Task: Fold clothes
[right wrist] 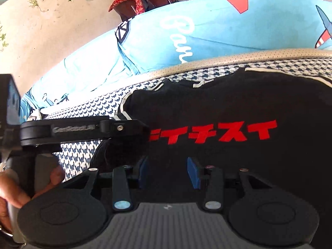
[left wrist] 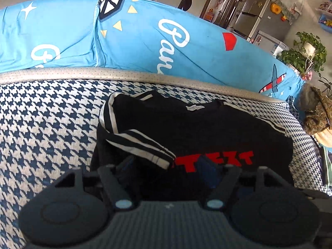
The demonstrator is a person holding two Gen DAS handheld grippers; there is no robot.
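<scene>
Between the blue pads of the left claw [left wrist: 166,171] nothing is caught: the jaws stand well apart over the near edge of the shirt [left wrist: 207,128], with the striped sleeve [left wrist: 141,145] lying folded across the body just ahead of them, its cuff close to the left pad. No earlier view is given, so all that shows is a claw free of the cloth. The right claw [right wrist: 168,172] hovers low over the same shirt [right wrist: 228,103], jaws partly open, and no fabric can be seen pinched between its pads, though black on black makes that hard to be sure of. Its view also shows the left tool's arm [right wrist: 83,129] reaching in from the left, held by a hand [right wrist: 25,188].

The shirt lies flat on the houndstooth sofa seat [left wrist: 41,124], collar away from both claws, red lettering [right wrist: 211,131] near them, long axis running across the views. The unfolded sleeve [right wrist: 290,73] lies to the right, so I judge the right claw nearer to it, and the next fold likely turns on reaching that side.
</scene>
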